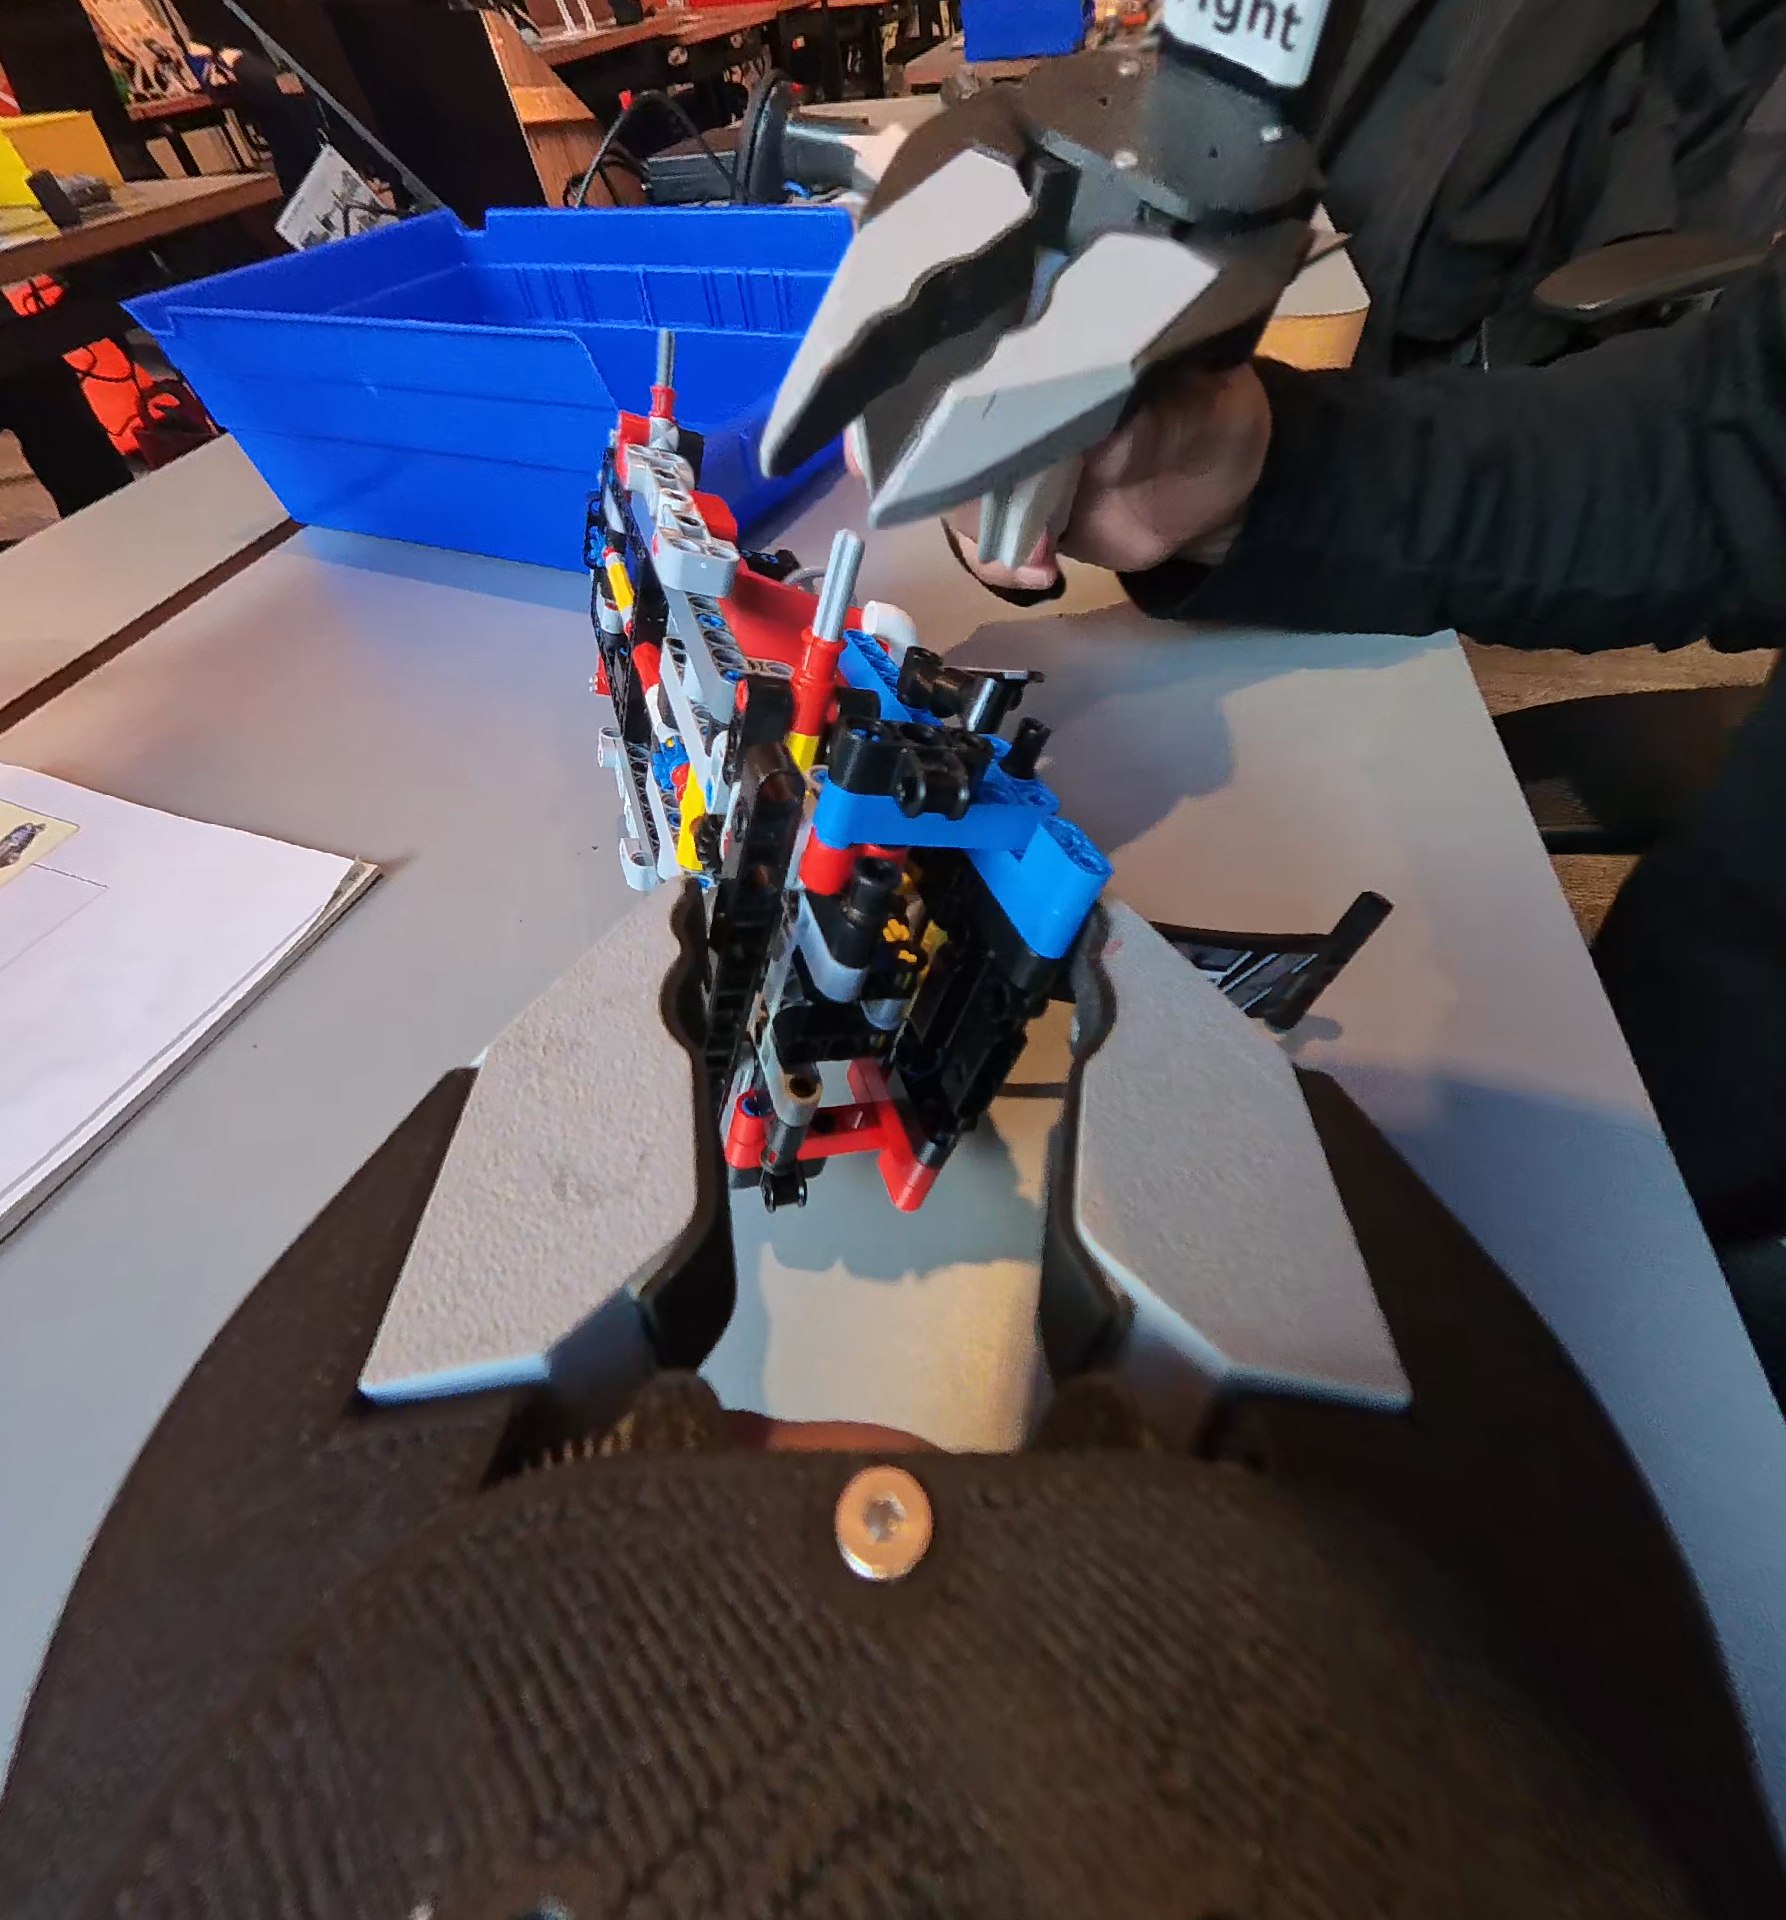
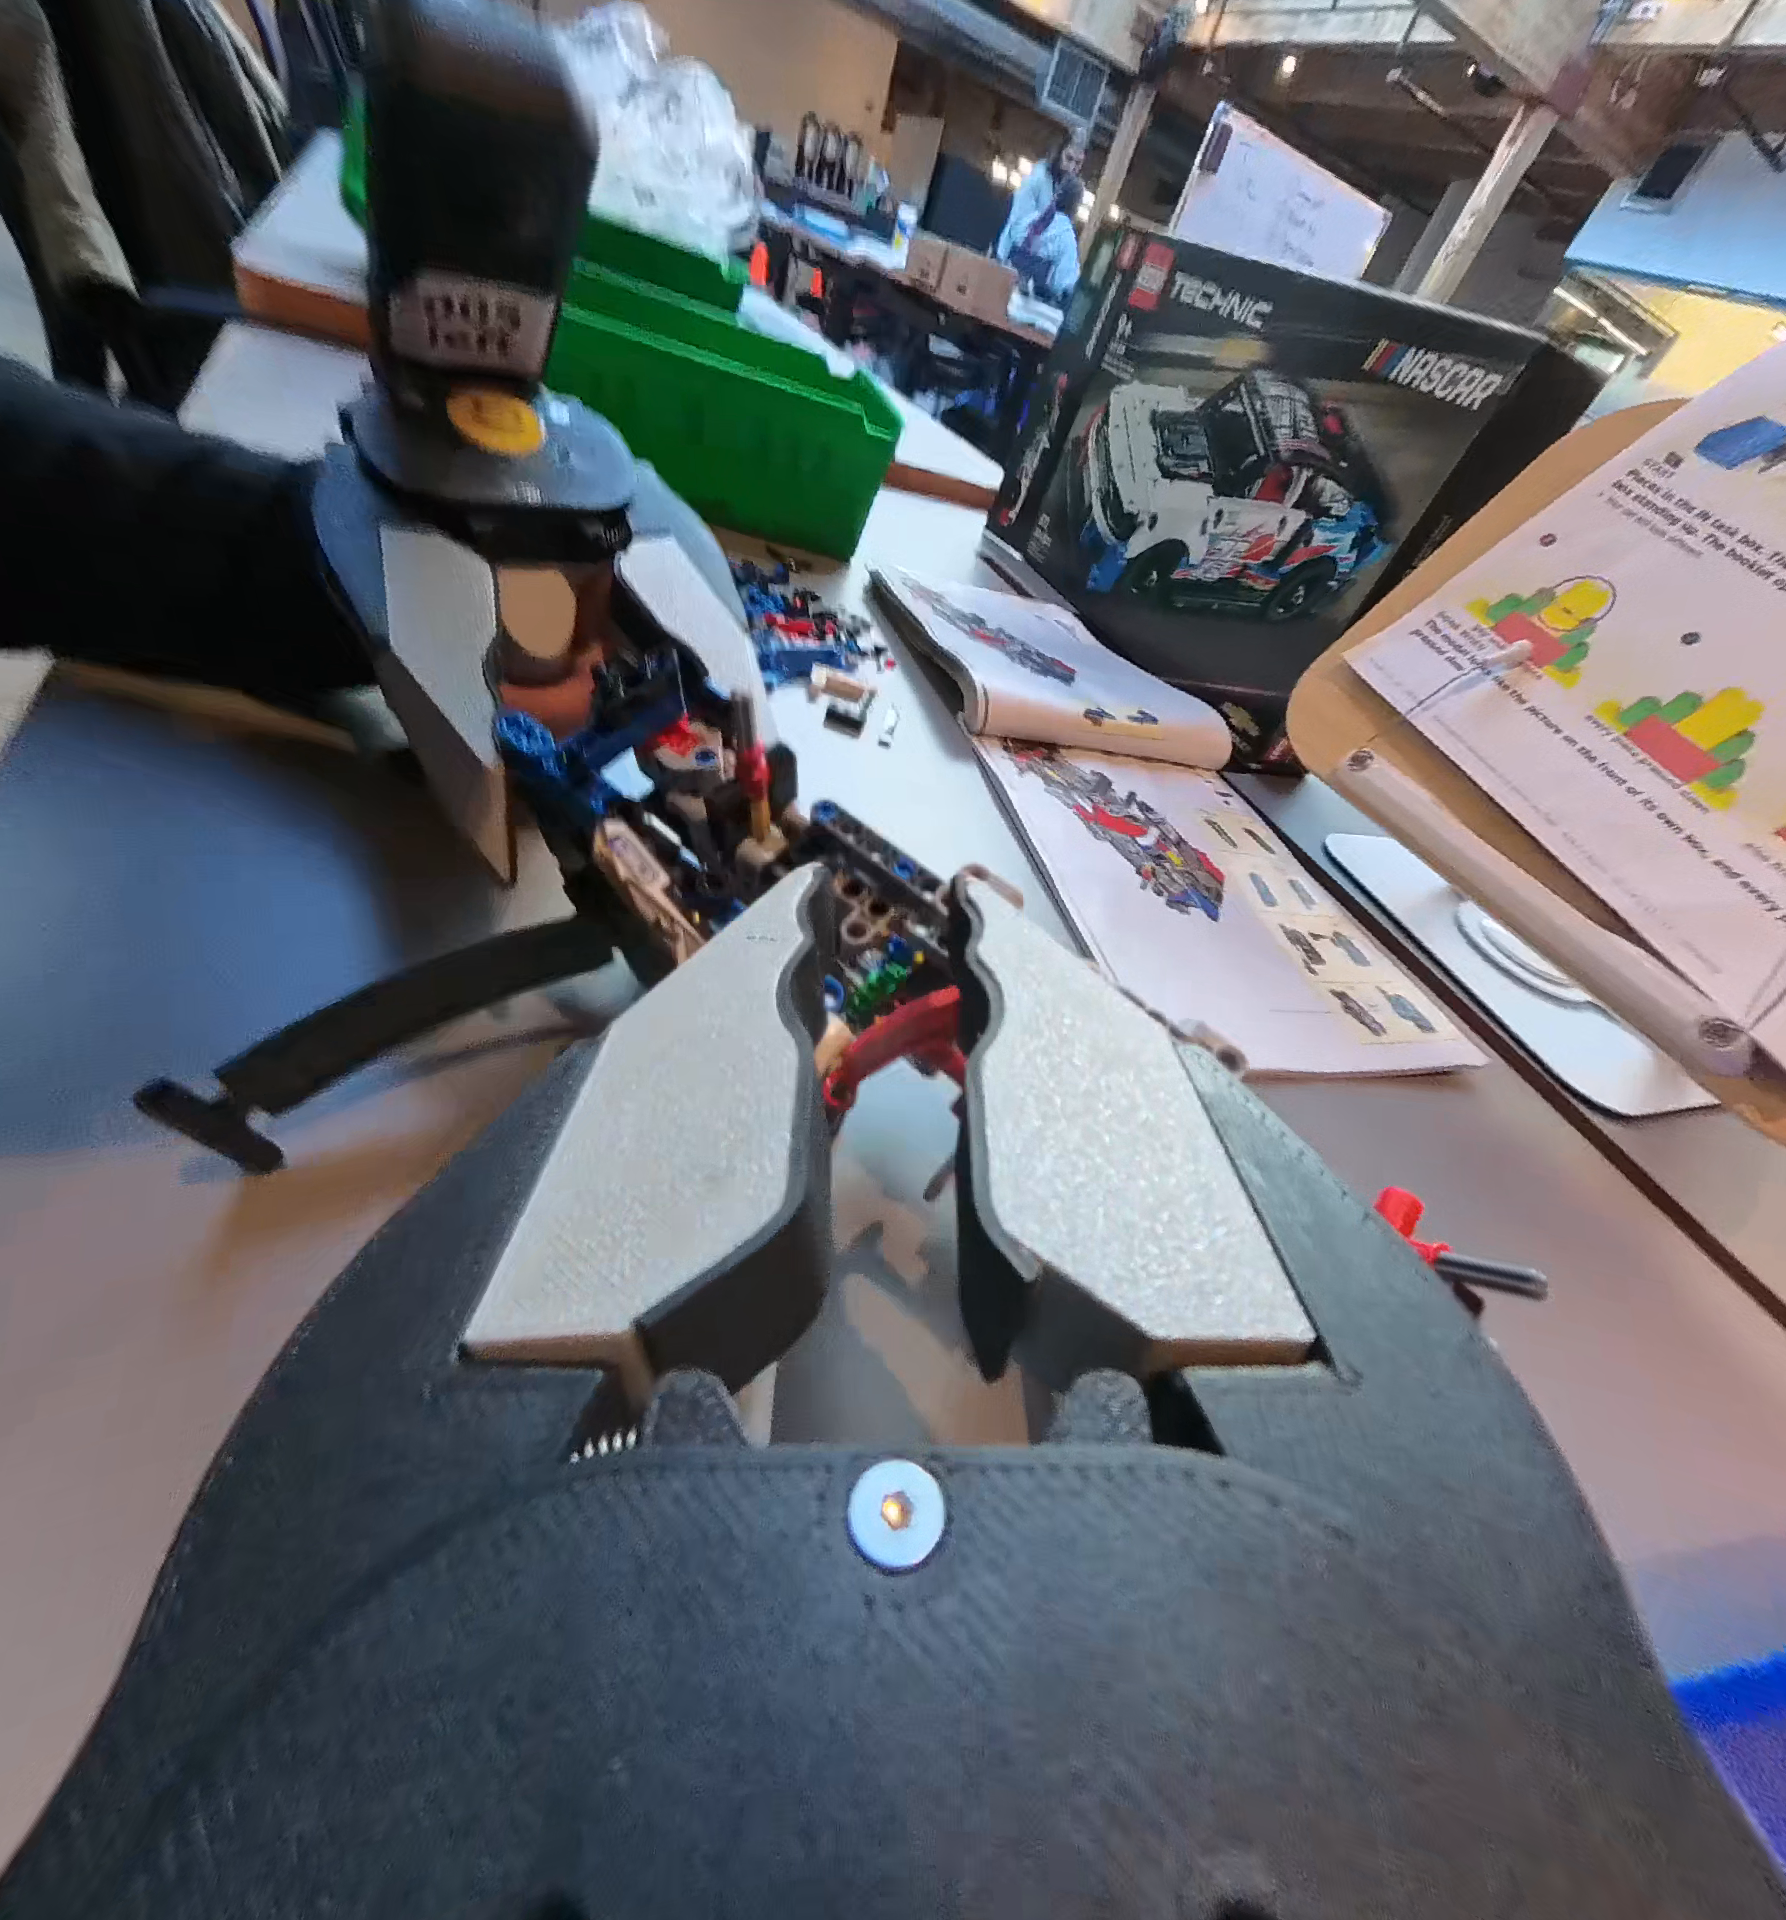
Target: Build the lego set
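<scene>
The part-built lego model (image 1: 764, 727), made of black, blue, red and grey beams, stands on its end on the grey table (image 1: 401, 675). My left gripper (image 1: 894, 920) is shut on its lower part, one finger on each side. My right gripper (image 1: 827, 483) hovers above and to the right of the model, with the jaws a little apart and nothing between them. In the right wrist view my right gripper (image 2: 884, 914) points at the model (image 2: 681, 810), which the left gripper (image 2: 619, 769) holds. A long black piece (image 1: 1273, 966) lies on the table beside the model.
A blue bin (image 1: 453, 343) stands behind the model. Instruction booklets (image 2: 1211, 914) lie open on the table, by the set's box (image 2: 1284, 447). Several loose pieces (image 2: 806, 623) lie near a green bin (image 2: 723, 416). A small red piece (image 2: 1408, 1226) lies right of my gripper. A sheet stand (image 2: 1647, 675) is at the right.
</scene>
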Available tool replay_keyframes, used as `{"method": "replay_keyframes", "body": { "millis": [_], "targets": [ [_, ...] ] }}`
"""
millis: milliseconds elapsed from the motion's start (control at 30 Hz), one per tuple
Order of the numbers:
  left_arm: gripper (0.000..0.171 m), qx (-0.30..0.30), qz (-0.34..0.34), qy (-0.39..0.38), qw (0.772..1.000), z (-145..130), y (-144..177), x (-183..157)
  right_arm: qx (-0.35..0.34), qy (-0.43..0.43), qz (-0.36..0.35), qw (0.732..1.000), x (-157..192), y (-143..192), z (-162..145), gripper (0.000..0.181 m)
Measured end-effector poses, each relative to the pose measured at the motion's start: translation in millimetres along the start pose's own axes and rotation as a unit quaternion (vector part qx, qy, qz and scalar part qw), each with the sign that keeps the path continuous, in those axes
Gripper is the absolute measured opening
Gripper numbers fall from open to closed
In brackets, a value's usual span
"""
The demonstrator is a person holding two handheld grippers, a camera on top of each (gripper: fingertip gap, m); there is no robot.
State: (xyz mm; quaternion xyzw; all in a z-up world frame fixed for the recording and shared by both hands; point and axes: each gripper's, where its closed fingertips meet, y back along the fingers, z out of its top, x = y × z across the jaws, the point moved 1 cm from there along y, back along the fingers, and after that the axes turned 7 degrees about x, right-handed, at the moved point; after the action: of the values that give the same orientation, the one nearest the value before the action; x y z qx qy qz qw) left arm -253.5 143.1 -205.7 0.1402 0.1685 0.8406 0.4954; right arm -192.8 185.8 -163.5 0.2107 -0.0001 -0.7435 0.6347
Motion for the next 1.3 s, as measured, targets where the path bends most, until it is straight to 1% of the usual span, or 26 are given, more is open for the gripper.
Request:
{"method": "replay_keyframes", "body": {
  "millis": [67,167,233,433,667,833,967,1033,1300],
  "targets": [
    [0.068,0.002,0.002,0.002,1.000,0,-1,1,0.020,0.013,0.000,1.000,1,0,-7,0.017],
    [0.068,0.004,0.008,0.001,1.000,0,-1,2,0.007,-0.001,0.023,1.000,3,8,-2,0.014],
    [0.067,0.001,0.011,0.000,1.000,0,0,2,0.015,0.004,0.040,0.999,7,13,0,0.010],
    [0.068,0.006,0.010,-0.014,1.000,0,0,0,0.109,0.084,0.086,0.987,35,9,0,0.008],
    [0.066,0.001,0.019,-0.019,1.000,8,2,-1,0.141,0.158,0.112,0.971,46,-7,24,0.009],
    [0.065,0.003,0.034,-0.034,0.999,10,1,-1,0.193,0.212,0.139,0.948,52,-21,19,0.007],
    [0.064,0.001,0.038,-0.042,0.998,9,3,1,0.231,0.239,0.155,0.930,53,-25,14,0.007],
    [0.063,-0.004,0.035,-0.047,0.998,9,3,1,0.245,0.250,0.162,0.923,55,-25,13,0.004],
    [0.063,-0.018,0.026,-0.057,0.998,9,2,5,0.299,0.320,0.141,0.888,56,-32,10,0.004]
  ]
}}
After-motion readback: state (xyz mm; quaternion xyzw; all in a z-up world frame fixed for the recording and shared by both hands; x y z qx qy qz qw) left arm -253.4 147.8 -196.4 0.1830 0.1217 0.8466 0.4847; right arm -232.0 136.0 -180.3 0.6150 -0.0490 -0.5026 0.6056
